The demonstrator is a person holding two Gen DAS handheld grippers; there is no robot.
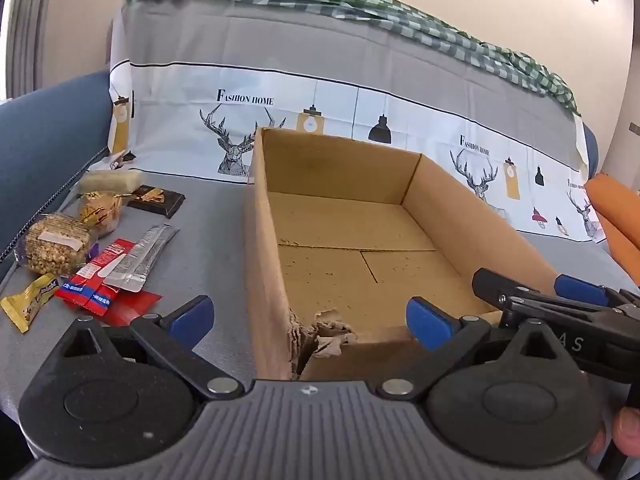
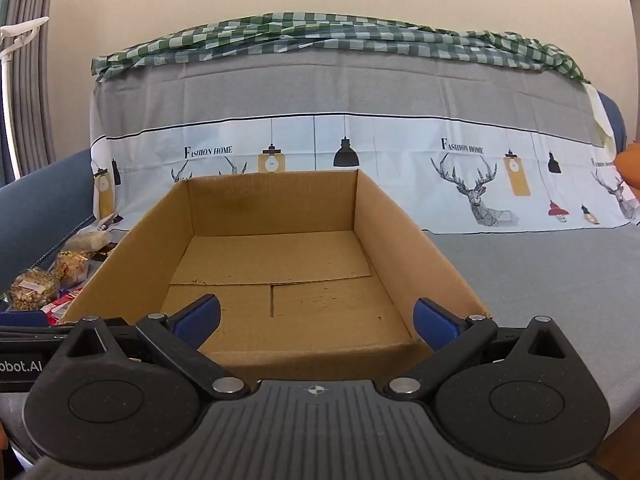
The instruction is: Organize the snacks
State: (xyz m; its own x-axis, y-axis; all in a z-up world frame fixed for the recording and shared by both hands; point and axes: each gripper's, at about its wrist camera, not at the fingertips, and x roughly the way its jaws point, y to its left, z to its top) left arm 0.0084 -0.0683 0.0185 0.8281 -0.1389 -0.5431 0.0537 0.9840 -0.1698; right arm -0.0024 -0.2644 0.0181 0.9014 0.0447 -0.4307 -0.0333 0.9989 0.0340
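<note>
An open cardboard box [image 1: 264, 240] stands on the grey-covered sofa seat; it holds nothing and its near left corner is torn. It fills the middle of the right wrist view [image 2: 416, 248]. Snacks lie left of it: a round nut cake [image 1: 54, 244], a gold-wrapped ball [image 1: 100, 210], a black packet [image 1: 158, 200], a silver stick pack [image 1: 140, 256], red packets [image 1: 96, 284] and a yellow candy [image 1: 28, 304]. My left gripper [image 1: 310, 322] is open and empty at the box's near left corner. My right gripper [image 2: 316, 322] is open and empty over the box's near wall; it also shows in the left wrist view [image 1: 532, 288].
The sofa back [image 2: 320, 92] carries a grey sheet with deer prints and a green checked cloth [image 2: 320, 36]. A blue armrest [image 1: 48, 140] rises on the left, an orange cushion [image 1: 616, 216] on the right. Grey seat [image 2: 540, 272] extends right of the box.
</note>
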